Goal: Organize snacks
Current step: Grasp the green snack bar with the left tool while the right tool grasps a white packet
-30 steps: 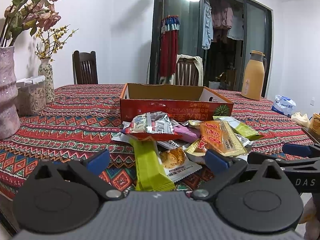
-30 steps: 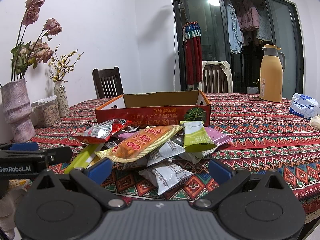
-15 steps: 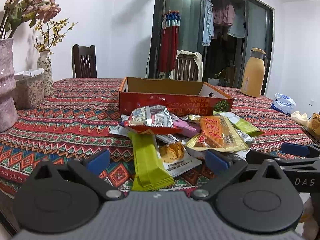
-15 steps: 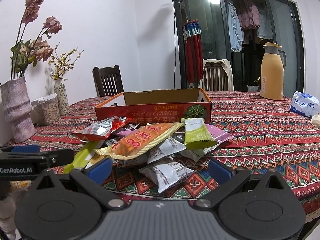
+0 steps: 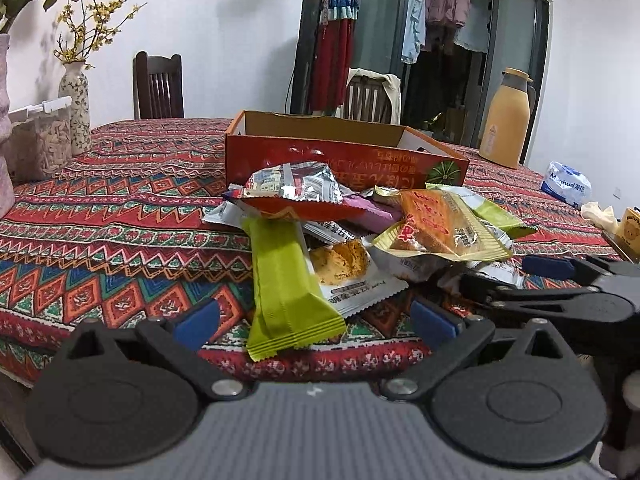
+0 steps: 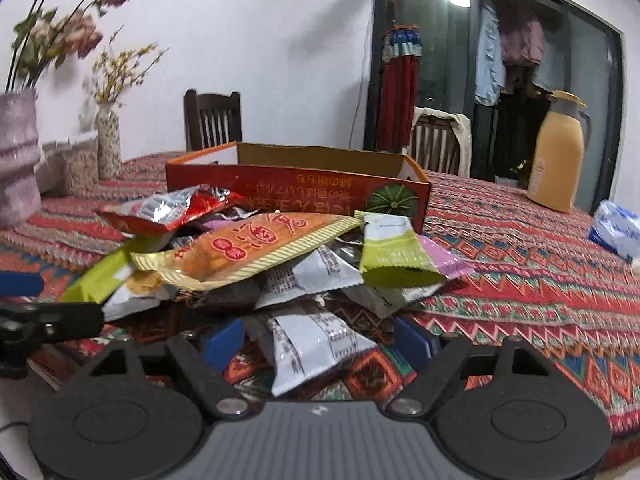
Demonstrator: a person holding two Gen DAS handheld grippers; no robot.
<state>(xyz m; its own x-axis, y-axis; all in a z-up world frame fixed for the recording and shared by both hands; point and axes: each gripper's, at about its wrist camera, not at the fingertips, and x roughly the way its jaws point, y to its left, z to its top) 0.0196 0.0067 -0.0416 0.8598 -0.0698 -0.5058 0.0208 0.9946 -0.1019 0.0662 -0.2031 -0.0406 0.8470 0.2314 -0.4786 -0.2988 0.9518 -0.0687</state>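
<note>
Slippage is your risk: your right gripper (image 6: pixel 318 340), jaws closing around the grey packet (image 6: pixel 316 350) at the table's near edge, may pinch only a slick corner, while your left gripper (image 5: pixel 314 320) gapes empty.

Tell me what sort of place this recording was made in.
Most likely a home dining room: a table under a patterned tablecloth, wooden dining chairs, vases of dried flowers, and clothes hanging behind a glass sliding door.

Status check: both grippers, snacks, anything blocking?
Left gripper open, green packet between its jaws. Right gripper closing around grey packet, not gripped. Orange box behind pile; path unobstructed.
</note>
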